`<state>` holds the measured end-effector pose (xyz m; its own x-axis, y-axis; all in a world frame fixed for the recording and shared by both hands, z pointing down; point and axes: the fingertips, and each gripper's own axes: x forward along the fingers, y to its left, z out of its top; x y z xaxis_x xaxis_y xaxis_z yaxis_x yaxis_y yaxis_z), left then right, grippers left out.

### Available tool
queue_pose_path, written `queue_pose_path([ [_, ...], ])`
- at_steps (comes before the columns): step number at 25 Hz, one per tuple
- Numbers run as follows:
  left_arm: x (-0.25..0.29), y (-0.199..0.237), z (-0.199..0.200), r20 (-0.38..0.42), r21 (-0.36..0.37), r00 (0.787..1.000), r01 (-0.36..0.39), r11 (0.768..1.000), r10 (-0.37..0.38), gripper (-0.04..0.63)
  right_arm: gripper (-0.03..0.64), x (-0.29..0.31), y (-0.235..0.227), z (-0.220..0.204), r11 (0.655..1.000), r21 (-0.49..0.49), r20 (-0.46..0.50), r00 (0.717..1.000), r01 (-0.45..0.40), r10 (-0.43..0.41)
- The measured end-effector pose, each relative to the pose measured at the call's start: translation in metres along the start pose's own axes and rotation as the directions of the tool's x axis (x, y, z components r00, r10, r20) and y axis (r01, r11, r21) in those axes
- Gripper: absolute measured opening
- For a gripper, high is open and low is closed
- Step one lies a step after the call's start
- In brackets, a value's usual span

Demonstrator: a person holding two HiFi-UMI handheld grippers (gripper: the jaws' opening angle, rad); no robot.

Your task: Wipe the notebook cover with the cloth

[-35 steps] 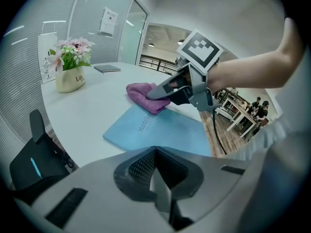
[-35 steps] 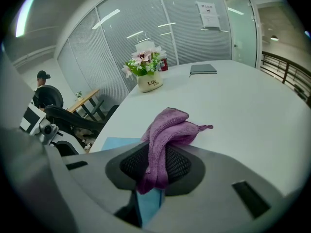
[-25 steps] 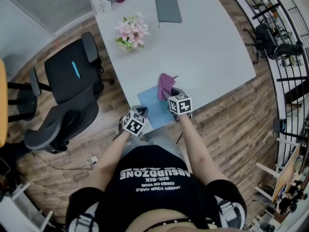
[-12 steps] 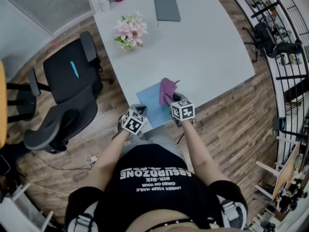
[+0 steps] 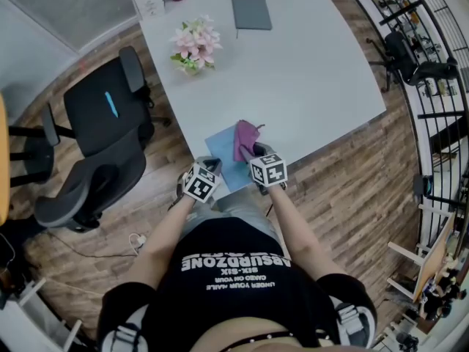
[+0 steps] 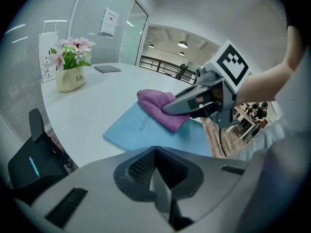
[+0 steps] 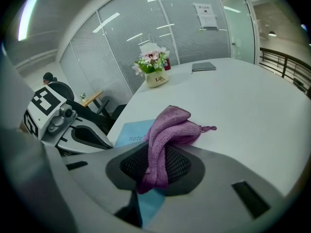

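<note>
The right gripper [image 5: 252,154] pinches a purple cloth [image 7: 170,127] that rests on the light-blue notebook [image 6: 131,130] at the near edge of the white tabletop [image 5: 308,72]. The left gripper [image 6: 158,178], jaws pressed together and empty, is just beside the notebook.

Both forearms are stretched forward from the torso, toward 12 o'clock in the head view. The left forearm [image 5: 165,229] is angled toward 1 o'clock, and the left tool [image 5: 211,166] is held out at its end, jaws pressed together with nothing between them. The right forearm [image 5: 293,222] is angled toward 11 o'clock, so the two tools are brought close, tips converging. The right tool [image 5: 253,151] is seen just beside the left one, at its 2 o'clock. Its jaws are clamped on the cloth [image 7: 167,130], which is gripped in a bunched fold.
</note>
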<state>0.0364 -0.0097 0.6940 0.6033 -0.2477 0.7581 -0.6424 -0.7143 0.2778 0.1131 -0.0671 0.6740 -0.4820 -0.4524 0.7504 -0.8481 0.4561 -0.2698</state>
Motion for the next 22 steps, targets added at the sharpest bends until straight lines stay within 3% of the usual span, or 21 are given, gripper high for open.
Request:
queue_pose_path([
  [14,0.001,0.001,0.000,0.029,-0.033,1.000,-0.001,0.999,0.002,0.017,0.087,0.017,0.052,-0.006,0.989,-0.111,-0.043,0.995,-0.094,0.089],
  [22,0.000,0.001,-0.001,0.037,-0.032,0.999,0.000,0.999,0.001,0.017,0.087,0.019,0.063,-0.008,0.981,-0.165,-0.044,0.995,-0.099,0.093],
])
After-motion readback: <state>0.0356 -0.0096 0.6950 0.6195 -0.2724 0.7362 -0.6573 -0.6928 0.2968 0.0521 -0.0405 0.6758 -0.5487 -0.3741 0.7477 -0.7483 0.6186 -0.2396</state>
